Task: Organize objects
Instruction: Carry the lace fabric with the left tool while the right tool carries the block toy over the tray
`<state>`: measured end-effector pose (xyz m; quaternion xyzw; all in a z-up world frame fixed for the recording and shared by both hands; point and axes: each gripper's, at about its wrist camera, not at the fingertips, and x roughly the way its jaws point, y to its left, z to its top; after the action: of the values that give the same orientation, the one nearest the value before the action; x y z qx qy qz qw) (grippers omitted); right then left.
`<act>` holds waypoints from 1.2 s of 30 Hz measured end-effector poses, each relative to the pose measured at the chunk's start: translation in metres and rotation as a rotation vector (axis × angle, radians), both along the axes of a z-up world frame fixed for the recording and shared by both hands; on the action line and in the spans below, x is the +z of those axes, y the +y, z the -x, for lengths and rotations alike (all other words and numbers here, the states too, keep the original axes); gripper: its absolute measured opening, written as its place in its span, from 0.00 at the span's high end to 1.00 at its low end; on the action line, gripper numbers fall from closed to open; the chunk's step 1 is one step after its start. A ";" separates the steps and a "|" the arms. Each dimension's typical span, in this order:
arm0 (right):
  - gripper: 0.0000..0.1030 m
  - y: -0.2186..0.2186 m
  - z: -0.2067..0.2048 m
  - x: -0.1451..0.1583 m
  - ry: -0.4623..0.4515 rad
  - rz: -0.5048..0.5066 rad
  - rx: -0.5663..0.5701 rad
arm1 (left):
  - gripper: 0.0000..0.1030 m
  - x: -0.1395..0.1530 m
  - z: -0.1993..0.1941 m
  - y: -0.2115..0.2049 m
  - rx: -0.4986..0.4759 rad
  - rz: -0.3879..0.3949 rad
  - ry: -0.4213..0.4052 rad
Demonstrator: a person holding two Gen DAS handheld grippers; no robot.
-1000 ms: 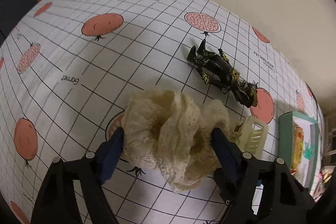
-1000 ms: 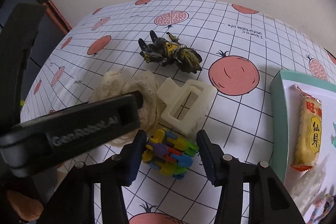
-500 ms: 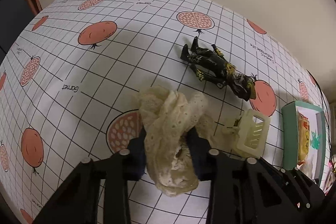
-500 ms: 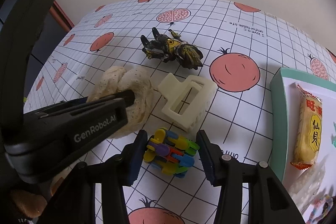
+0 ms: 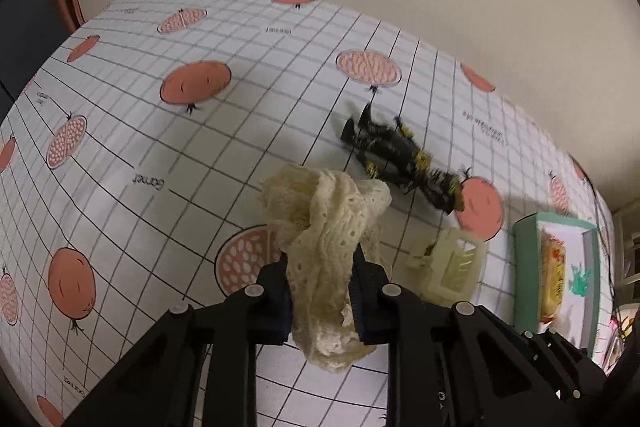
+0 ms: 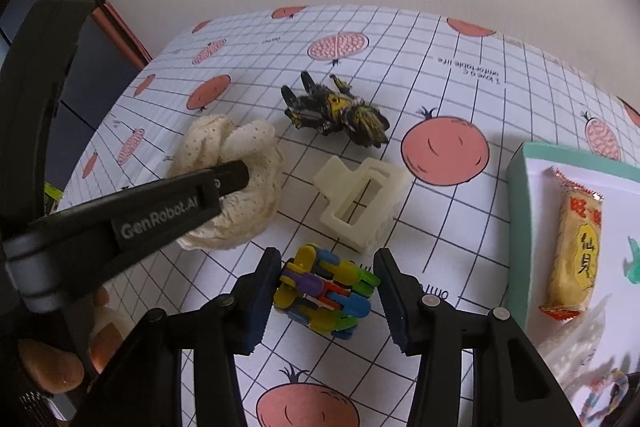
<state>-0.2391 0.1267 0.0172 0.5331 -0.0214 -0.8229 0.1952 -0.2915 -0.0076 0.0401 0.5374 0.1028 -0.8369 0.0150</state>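
While the left hand-held gripper (image 5: pixel 320 291) clamps its two dark pads hard on the cream lace scrunchie (image 5: pixel 328 235), the fabric bunches up between them and spills out above and below the jaws. From the right wrist view, that same scrunchie (image 6: pixel 232 183) sits at the left of the cluster, with the long black finger (image 6: pixel 168 203) of the left tool lying across it. Over on the other side, the right hand-held gripper (image 6: pixel 326 291) stands open, its blue pads spread either side of a multicoloured link toy (image 6: pixel 324 295); the left pad looks to be just at the toy's edge, the right one is clear of it. That toy rests on the surface (image 6: pixel 452 87), a white grid cloth printed with pomegranates. Just beyond it lies a cream claw hair clip (image 6: pixel 360 199), and past that a black-and-yellow robot figure (image 6: pixel 336 109) on its side, beside a big printed red fruit. Off to the right, a teal-rimmed tray (image 6: pixel 518 187) carries a yellow snack packet (image 6: pixel 576 247) with red ends. Down in the lower left corner of the right wrist view, fingertips (image 6: pixel 52 367) of the person's hand show behind the left tool.
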 end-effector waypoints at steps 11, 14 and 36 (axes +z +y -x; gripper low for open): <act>0.51 0.029 -0.009 0.038 0.061 0.037 -0.038 | 0.77 0.051 -0.012 0.013 0.003 -0.024 0.116; 0.51 0.043 -0.010 0.047 0.078 0.040 -0.059 | 0.77 0.060 -0.015 0.024 -0.016 -0.034 0.137; 0.51 0.213 -0.028 0.079 0.108 -0.053 -0.370 | 0.77 0.072 -0.046 0.185 -0.338 -0.120 0.138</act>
<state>-0.2115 0.3395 0.0961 0.4801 -0.0867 -0.8725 0.0271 -0.2456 0.1772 0.1123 0.4885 0.0616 -0.8547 -0.1648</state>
